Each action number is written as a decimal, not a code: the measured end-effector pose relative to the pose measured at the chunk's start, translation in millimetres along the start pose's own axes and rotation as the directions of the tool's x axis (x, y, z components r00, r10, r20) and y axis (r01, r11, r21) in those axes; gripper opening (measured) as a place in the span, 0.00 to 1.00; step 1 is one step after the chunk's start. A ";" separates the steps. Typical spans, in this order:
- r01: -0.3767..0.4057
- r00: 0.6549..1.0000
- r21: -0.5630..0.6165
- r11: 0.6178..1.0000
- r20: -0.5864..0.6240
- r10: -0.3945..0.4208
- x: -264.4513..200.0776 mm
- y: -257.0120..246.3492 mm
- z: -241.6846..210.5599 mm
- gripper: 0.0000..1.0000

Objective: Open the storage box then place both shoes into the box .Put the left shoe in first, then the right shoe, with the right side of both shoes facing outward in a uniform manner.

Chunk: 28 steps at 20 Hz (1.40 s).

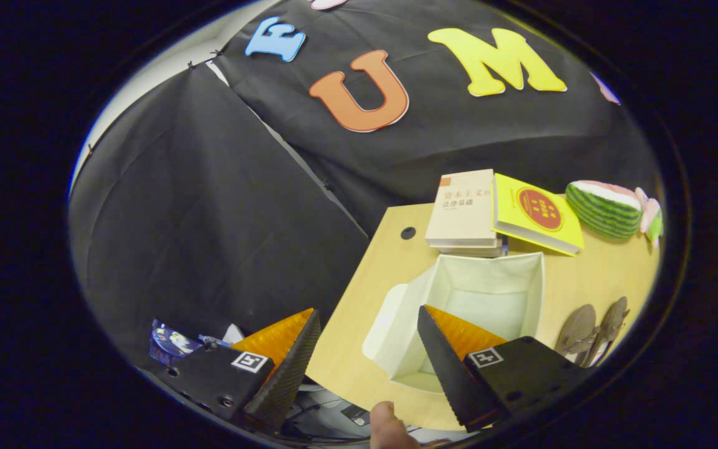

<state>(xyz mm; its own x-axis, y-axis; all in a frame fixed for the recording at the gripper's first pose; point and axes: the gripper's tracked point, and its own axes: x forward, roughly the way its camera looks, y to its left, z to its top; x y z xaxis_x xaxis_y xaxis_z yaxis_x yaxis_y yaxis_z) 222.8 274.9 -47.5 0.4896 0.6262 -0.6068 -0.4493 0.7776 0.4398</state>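
Observation:
A white fabric storage box (482, 274) stands open on the wooden table (390, 262), its lid flap (384, 324) hanging off its left side. Its inside looks bare. Two brown shoes (591, 327) lie side by side on the table to the right of the box. My gripper (368, 315) is open, held above the table's near left corner with nothing between its fingers. The right finger overlaps the box's near wall in the view. The left finger hangs past the table's left edge.
Beyond the box lie a stack of beige books (464, 209) and a yellow book (536, 215). A watermelon-slice toy (605, 209) sits at the far right. A round cable hole (407, 233) marks the table's far left. A person's fingertip (387, 424) shows below the fingers.

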 end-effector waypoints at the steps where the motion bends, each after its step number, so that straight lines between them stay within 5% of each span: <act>1: 0.021 1.000 -0.009 1.000 -0.005 -0.021 -4.3 -11.6 -4.5 1.00; 12: 0.278 0.951 -0.071 0.958 -0.120 -0.285 -59.2 -167.8 -70.6 1.00; 19: 0.479 0.833 -0.106 0.871 -0.257 -0.490 -81.7 -280.3 -122.5 1.00; 25: 0.553 0.738 -0.149 0.820 -0.368 -0.565 -77.8 -339.4 -164.8 1.00; 28: 0.540 0.708 -0.182 0.822 -0.430 -0.560 -66.5 -348.4 -186.3 0.86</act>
<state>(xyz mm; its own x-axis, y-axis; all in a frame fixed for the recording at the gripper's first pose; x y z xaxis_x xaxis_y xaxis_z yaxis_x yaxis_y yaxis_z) 207.6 -48.3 -283.7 0.2774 -0.0166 -0.9606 -0.2411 0.9666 -0.0863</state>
